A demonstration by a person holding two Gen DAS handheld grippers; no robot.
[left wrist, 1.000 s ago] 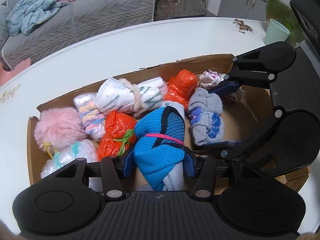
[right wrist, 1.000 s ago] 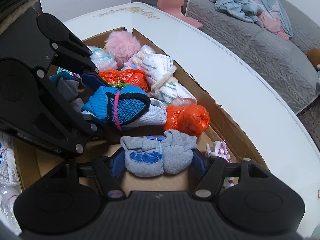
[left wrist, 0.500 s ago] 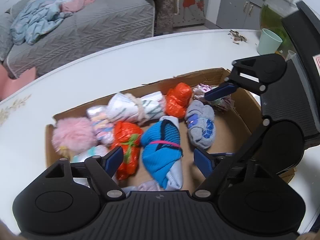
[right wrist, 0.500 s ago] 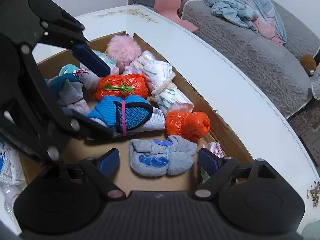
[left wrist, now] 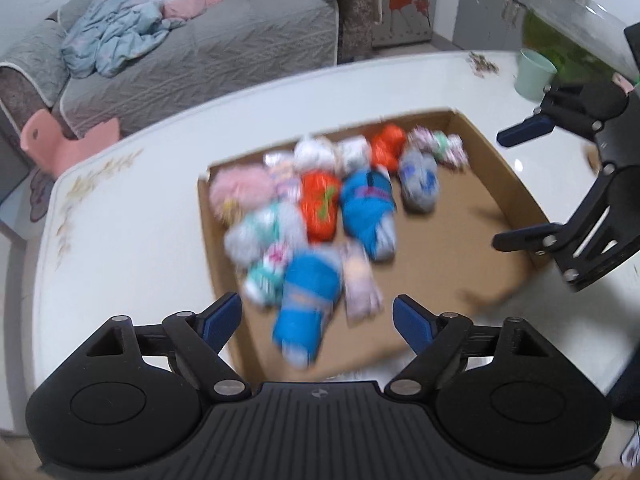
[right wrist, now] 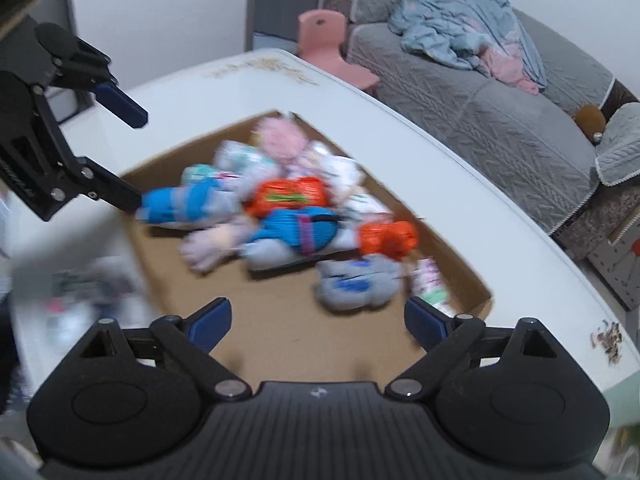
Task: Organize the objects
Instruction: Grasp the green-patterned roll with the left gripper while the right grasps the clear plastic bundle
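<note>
A shallow cardboard box (left wrist: 440, 248) (right wrist: 280, 328) on the white table holds several rolled sock bundles, blurred by motion. The blue roll with a pink band (left wrist: 366, 204) (right wrist: 296, 232) lies mid-box, and the grey bundle with blue marks (left wrist: 418, 180) (right wrist: 356, 284) lies beside it. My left gripper (left wrist: 316, 316) (right wrist: 134, 158) hovers above the box's near edge, jaws opening, nothing pressed between them. My right gripper (right wrist: 318, 318) (left wrist: 506, 190) hangs over the other side of the box, jaws also opening and empty.
Also in the box are orange bundles (left wrist: 320, 204) (right wrist: 386, 236), a pink pompom (left wrist: 236, 188) and another blue bundle (left wrist: 308, 296). A green cup (left wrist: 534, 74) and scattered seeds (right wrist: 606, 338) sit on the table. A grey sofa and a pink stool stand beyond it.
Both grippers have let go, the left of the blue roll and the right of the grey bundle. They opened wide and pulled back and up. Both bundles stay in the box.
</note>
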